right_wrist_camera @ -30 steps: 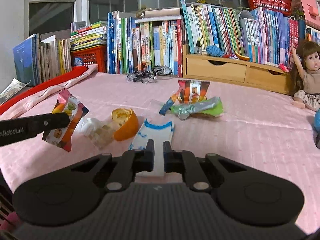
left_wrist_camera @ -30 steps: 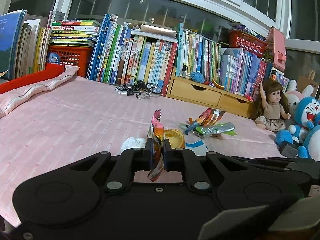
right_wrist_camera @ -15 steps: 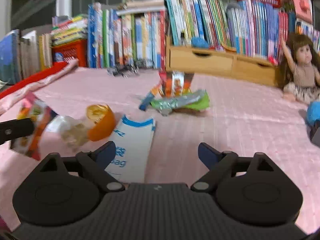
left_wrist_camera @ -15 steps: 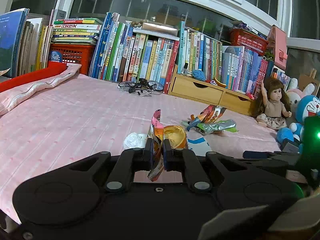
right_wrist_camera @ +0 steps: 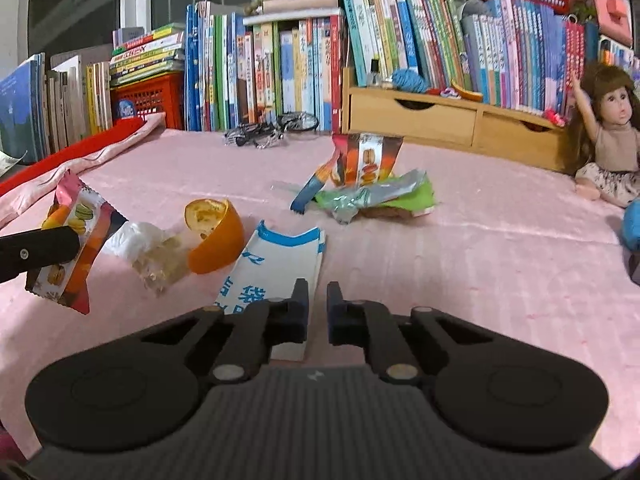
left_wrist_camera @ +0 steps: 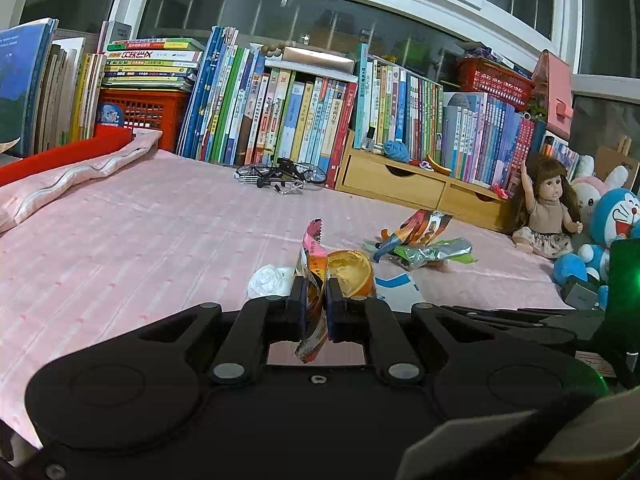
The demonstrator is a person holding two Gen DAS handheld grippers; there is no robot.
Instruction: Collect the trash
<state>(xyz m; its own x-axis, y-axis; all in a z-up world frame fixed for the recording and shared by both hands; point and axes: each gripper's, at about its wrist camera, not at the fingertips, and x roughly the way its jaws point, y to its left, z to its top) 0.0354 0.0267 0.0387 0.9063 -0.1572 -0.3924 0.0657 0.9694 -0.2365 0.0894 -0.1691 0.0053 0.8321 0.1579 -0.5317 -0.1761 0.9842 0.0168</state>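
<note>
My left gripper (left_wrist_camera: 316, 300) is shut on a pink snack wrapper (left_wrist_camera: 312, 248), held upright above the pink sheet; the right wrist view shows that wrapper (right_wrist_camera: 76, 240) at the far left. Just past it lie a white crumpled tissue (right_wrist_camera: 140, 244), half an orange peel (right_wrist_camera: 216, 236) and a white-and-blue paper bag (right_wrist_camera: 280, 264). My right gripper (right_wrist_camera: 318, 304) is shut with nothing between its fingers; the bag lies flat under its left finger. Farther back sits a heap of torn foil wrappers (right_wrist_camera: 372, 192), orange, blue, silver and green.
A wall of books (left_wrist_camera: 280, 120) and a wooden drawer box (left_wrist_camera: 416, 188) close the far side. A toy bicycle (left_wrist_camera: 280, 176) lies before them. A doll (right_wrist_camera: 608, 140) and plush toys (left_wrist_camera: 612, 220) sit at the right, a rolled pink quilt (left_wrist_camera: 80, 172) at the left.
My right gripper, shut one second ago, opened wide half a second ago and has closed again, now just right of the bag. The left gripper has kept hold of the wrapper.
</note>
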